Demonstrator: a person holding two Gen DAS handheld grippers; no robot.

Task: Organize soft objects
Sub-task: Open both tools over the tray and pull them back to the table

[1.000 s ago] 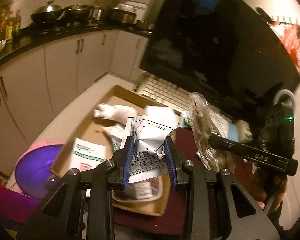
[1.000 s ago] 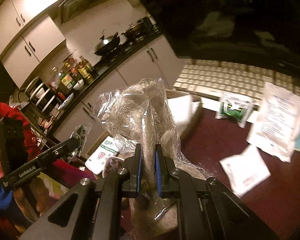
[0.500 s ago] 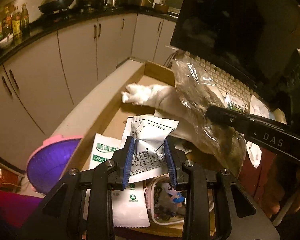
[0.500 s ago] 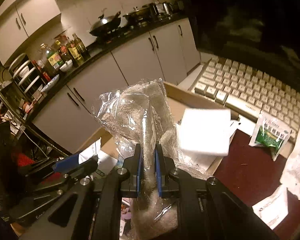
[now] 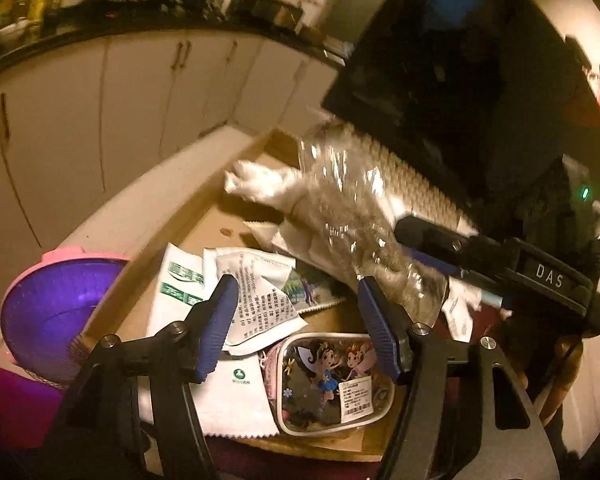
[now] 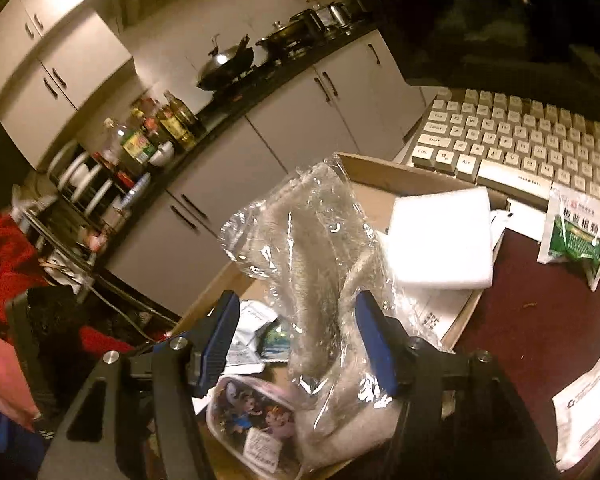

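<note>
A shallow cardboard box holds several soft packets. In the left wrist view my left gripper hangs over it, jaws opening, pads clear of the printed white sachet lying in the box below. A cartoon-printed pouch lies nearer. In the right wrist view my right gripper is opening too. A clear bag of grey fluffy cloth stands between its jaws in the box, with a gap at the left pad. That bag leans over a white fluffy item.
A white foam block rests on the box's far corner. A keyboard and a dark monitor stand behind it. A green sachet and a white packet lie on the dark red table. A purple-and-pink bowl sits left of the box.
Both grippers went from shut to wide apart. The left one sank toward the box and let go of the printed sachet. The right one moved over the box and released the bag.
</note>
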